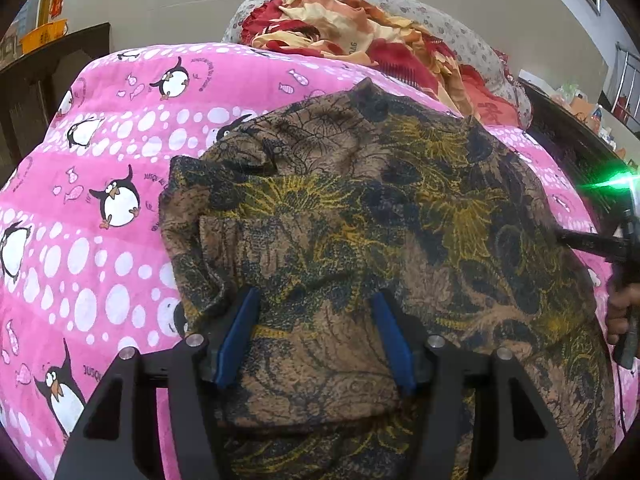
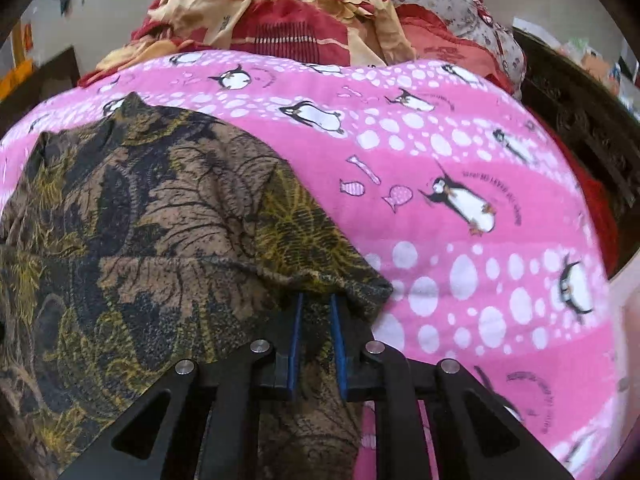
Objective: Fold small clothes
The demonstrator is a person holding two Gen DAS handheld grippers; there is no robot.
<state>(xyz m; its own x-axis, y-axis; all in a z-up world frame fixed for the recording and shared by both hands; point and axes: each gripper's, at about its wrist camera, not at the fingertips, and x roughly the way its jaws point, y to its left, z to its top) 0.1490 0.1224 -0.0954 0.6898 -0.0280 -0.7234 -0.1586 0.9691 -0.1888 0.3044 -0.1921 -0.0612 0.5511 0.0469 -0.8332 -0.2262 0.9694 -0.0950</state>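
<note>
Garment position: the brown and yellow patterned garment lies spread on the pink penguin blanket that covers the bed, with a heap of red and cream cloth well behind it. Fold status, as a judgement: the folding step is at its start or between folds, since the garment is laid out mostly flat with some bunching on its left side and one edge is already in a grip. Left tool: its blue fingers stand wide apart over the near part of the garment and hold nothing. Right tool: its blue fingers are drawn close together with a gathered edge of the garment pinched between them, at the garment's near right corner just beside bare blanket. In the left wrist view the right tool appears at the far right edge, near the garment's right border. Next move, as a judgement: the left tool must descend and close on the matching near edge, so that both corners lift together and carry toward the far side. Uneven lift would skew the fold; loose thin cloth may slip from a shallow pinch.
</note>
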